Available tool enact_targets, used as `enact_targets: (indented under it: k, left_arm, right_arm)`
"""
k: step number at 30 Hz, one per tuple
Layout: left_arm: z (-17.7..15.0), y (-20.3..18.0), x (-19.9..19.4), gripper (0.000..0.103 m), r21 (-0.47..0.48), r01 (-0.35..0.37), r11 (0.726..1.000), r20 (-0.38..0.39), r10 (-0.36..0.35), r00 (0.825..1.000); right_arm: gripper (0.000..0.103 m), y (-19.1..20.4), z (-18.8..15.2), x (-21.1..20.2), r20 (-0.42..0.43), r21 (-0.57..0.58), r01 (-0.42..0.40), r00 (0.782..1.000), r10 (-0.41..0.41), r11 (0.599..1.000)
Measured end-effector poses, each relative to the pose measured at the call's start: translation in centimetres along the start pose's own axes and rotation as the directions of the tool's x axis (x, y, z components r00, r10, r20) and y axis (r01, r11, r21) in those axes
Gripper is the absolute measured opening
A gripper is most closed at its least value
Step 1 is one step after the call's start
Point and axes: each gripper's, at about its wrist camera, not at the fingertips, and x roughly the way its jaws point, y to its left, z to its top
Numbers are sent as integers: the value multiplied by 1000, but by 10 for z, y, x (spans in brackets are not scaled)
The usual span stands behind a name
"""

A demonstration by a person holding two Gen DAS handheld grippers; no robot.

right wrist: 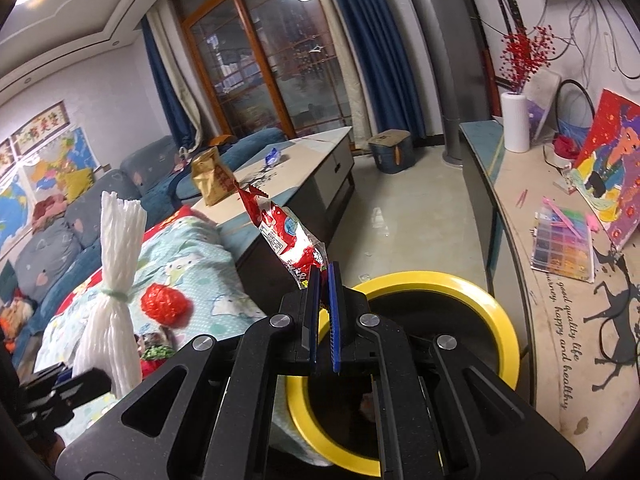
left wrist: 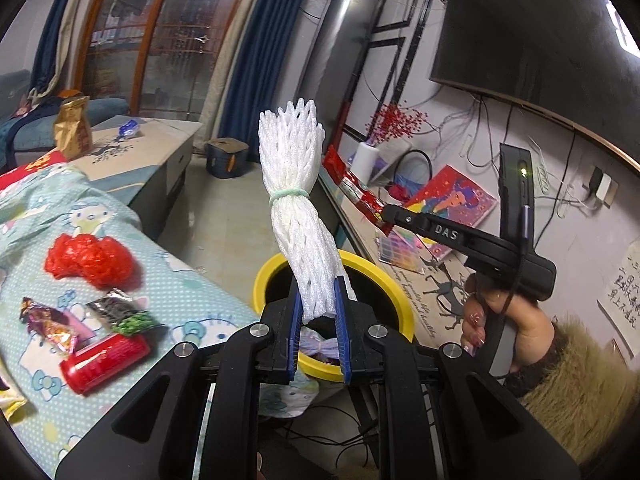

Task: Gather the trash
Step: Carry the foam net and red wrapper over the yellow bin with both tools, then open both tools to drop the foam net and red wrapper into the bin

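Note:
My left gripper (left wrist: 318, 280) is shut on a white foam fruit net (left wrist: 298, 208) tied with a green band; it stands upright over the yellow-rimmed black bin (left wrist: 400, 292). The net also shows in the right wrist view (right wrist: 114, 280). My right gripper (right wrist: 325, 270) is shut on a red snack wrapper (right wrist: 286, 236), held above the bin (right wrist: 496, 312). In the left wrist view the right gripper (left wrist: 385, 213) holds that wrapper (left wrist: 354, 186) beyond the bin. On the Hello Kitty cloth (left wrist: 192, 296) lie a red foam net (left wrist: 90, 260), a red can (left wrist: 106, 362) and candy wrappers (left wrist: 52, 326).
A coffee table (right wrist: 304, 160) with a gold bag (right wrist: 210, 178) stands behind the cloth. A long side counter (right wrist: 532, 240) at right carries a paper roll, a painting and a bead tray. A sofa (right wrist: 60, 240) is at far left. Some trash lies in the bin.

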Motion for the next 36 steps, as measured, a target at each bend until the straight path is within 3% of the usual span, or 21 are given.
enact_targets:
  k: [22,36]
  left_arm:
    - [-14,-26,60,15,68,50,996,-101,-43,994]
    - [-24,-29,93,15,73,46,996,-154,-34,987]
  right_arm:
    - [2,-62,-6,14,-44,104,121,992,-117,987]
    - [2,-84,-13,23,-81,152,148,987,-137,977]
